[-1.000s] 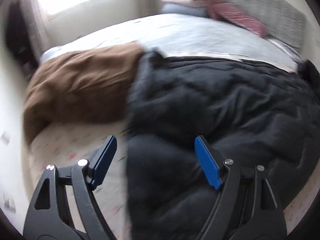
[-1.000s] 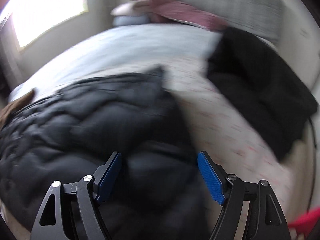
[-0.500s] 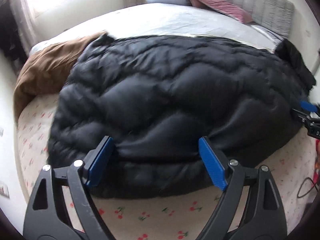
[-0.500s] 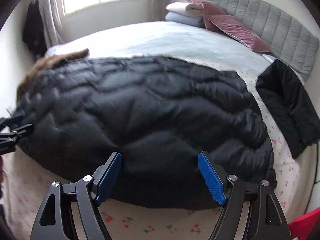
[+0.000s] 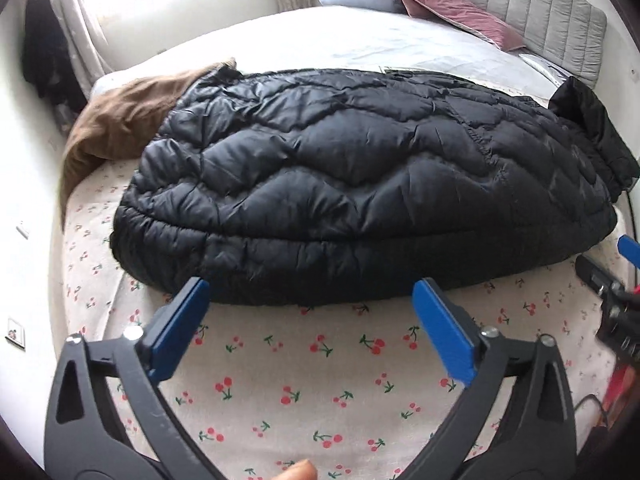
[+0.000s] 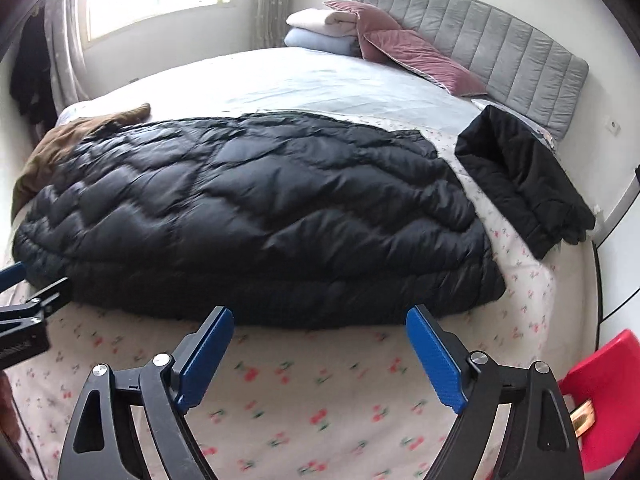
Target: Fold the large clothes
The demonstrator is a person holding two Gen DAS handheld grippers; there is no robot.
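**On the bed: puffer lies flat, both grippers empty**

Across the cherry-print sheet (image 5: 320, 380), black puffer (image 5: 360, 184) spread wide, near hem running side to side just beyond both tools. Looks doubled over once, judging by the thick rolled edge along the front, though hard to say for sure. No neat packet yet.

Left gripper (image 5: 306, 320): jaws opening, blue pads wide apart, nothing between them but sheet. Right gripper (image 6: 320, 344): same story, jaws opening, nothing held, hem just ahead of the tips. Both clear of the cloth, hovering short of the hem.

Elsewhere on the bed: brown garment (image 5: 120, 120) bunched at the far left, partly tucked under the puffer. Small black garment (image 6: 520, 176) off to the right, near the headboard (image 6: 500, 48), lying apart from the puffer and seemingly folded.

Verdict so far: one piece probably done, puffer mid-way at best, brown one untouched. Likely left: another fold or two on the puffer, then the brown.
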